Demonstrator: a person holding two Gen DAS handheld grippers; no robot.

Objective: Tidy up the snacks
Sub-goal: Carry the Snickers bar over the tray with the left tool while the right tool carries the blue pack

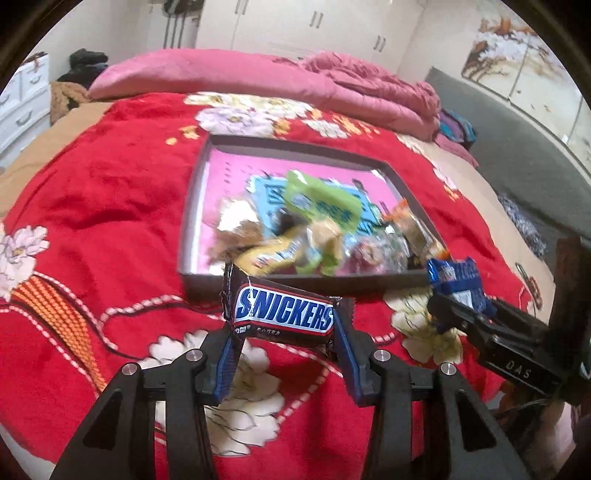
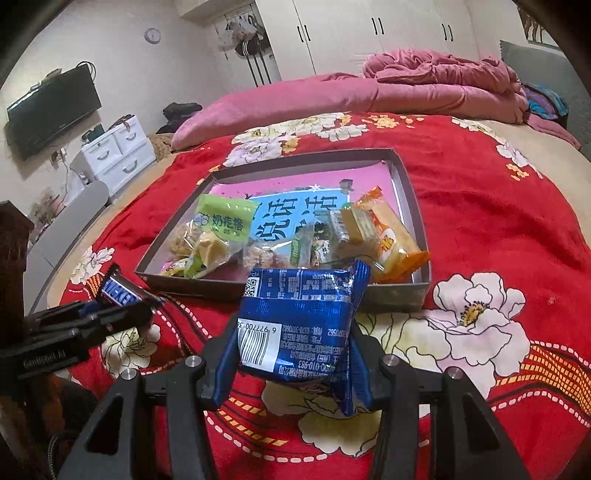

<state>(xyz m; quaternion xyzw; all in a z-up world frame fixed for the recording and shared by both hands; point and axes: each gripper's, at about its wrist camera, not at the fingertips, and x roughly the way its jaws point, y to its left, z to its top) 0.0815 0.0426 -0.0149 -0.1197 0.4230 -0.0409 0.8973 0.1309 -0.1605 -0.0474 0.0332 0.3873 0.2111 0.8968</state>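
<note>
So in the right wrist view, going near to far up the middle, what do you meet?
Right gripper → blue snack packet clamped in it → grey tray's near wall → snacks piled in tray → pink quilt → white wardrobe.

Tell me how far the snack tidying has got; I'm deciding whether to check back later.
Mostly done: several packets, including a green one and an orange one, already lie in the tray. In hand: the left gripper holds a Snickers bar, the right gripper a blue packet. Both remain short of the tray.
</note>
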